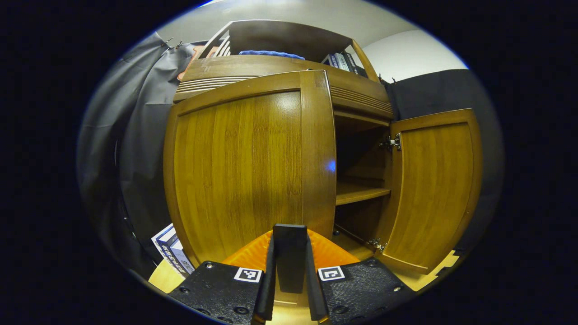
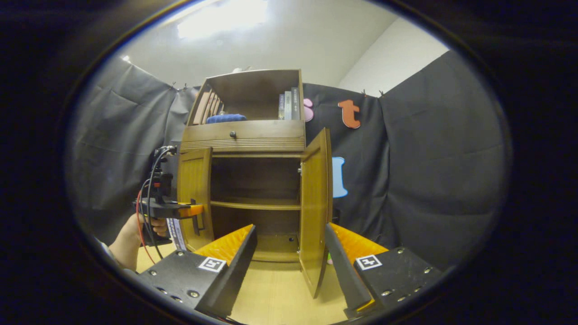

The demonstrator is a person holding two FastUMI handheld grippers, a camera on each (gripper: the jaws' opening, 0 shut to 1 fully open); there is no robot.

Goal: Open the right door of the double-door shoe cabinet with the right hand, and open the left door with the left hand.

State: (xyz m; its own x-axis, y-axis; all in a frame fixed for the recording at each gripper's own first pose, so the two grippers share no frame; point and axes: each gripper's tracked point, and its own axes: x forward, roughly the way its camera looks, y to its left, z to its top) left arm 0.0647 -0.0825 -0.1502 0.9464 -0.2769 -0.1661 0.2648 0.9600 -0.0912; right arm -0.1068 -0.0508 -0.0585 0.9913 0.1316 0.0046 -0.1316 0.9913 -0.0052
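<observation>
At the cabinet's left side, the left gripper [image 2: 197,221], held level by a hand [image 2: 153,225], has its fingers pressed on the handle [image 1: 289,257] of the left door [image 1: 244,167], which stands partly open. The right gripper [image 2: 289,262] hangs back, jaws spread wide, touching nothing. The right door [image 2: 316,207] stands upright, swung fully outward, edge toward that camera.

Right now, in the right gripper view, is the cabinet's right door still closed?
No, the right door stands swung outward, edge-on to the camera, exposing the inner shelf of the shoe cabinet.
</observation>
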